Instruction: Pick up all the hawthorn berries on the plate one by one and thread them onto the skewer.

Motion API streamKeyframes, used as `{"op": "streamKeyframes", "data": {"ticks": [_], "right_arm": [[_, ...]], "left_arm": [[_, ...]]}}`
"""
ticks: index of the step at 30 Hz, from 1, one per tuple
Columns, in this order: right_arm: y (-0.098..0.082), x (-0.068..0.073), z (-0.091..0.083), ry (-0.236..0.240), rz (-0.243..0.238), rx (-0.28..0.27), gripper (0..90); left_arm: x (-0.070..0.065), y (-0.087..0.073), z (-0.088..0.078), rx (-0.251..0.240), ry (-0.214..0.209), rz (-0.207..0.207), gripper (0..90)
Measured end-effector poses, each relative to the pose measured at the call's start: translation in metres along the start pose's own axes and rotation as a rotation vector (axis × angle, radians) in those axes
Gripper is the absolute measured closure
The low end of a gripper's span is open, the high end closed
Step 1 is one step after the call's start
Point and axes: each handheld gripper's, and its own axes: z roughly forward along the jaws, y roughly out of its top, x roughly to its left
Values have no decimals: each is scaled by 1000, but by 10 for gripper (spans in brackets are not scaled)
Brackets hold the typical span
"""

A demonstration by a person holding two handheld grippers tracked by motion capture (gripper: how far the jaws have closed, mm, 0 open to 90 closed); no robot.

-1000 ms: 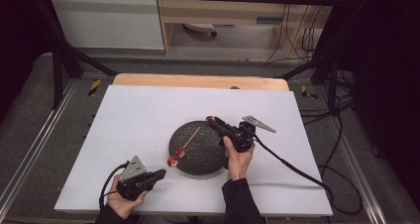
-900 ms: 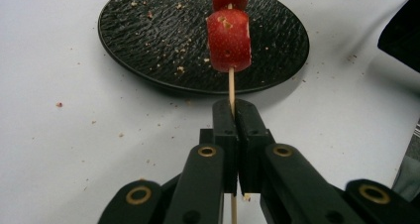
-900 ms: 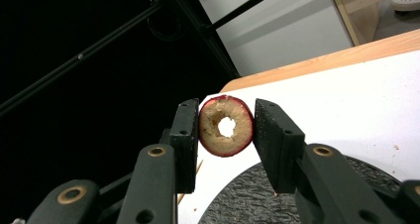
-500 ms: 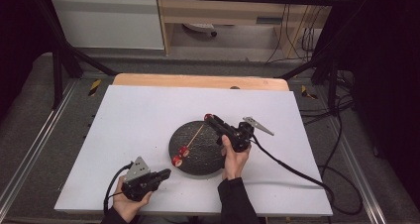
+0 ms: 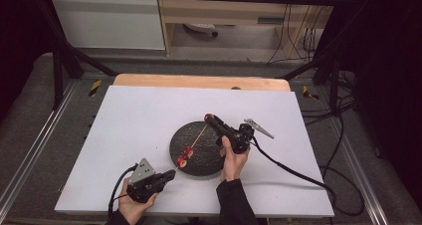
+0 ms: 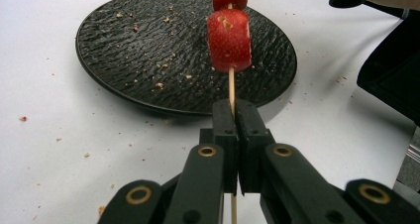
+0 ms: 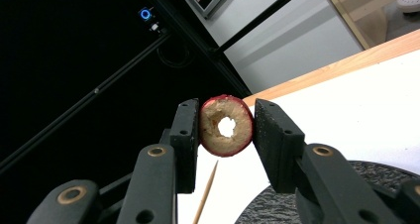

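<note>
- The left tongs are closed tight on a thin wooden skewer; two red strawberry pieces sit on it, just beyond the tips, over a round black textured plate on the white tabletop.
- The right tongs pinch a red ring-shaped fruit slice with a hole, above the skewer's free end.

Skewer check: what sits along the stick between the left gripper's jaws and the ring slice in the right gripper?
Two red fruit pieces, threaded on the skewer over the black plate, seen in the high view. Beyond them the stick runs bare to its tip below the ring slice.
</note>
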Motion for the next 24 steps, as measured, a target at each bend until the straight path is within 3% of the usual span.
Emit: {"op": "streamKeyframes", "data": {"ticks": [24], "right_arm": [[-6,1,0,26,47,-38,638]], "left_arm": [[-16,9,20,-66,39,-68,880]]}}
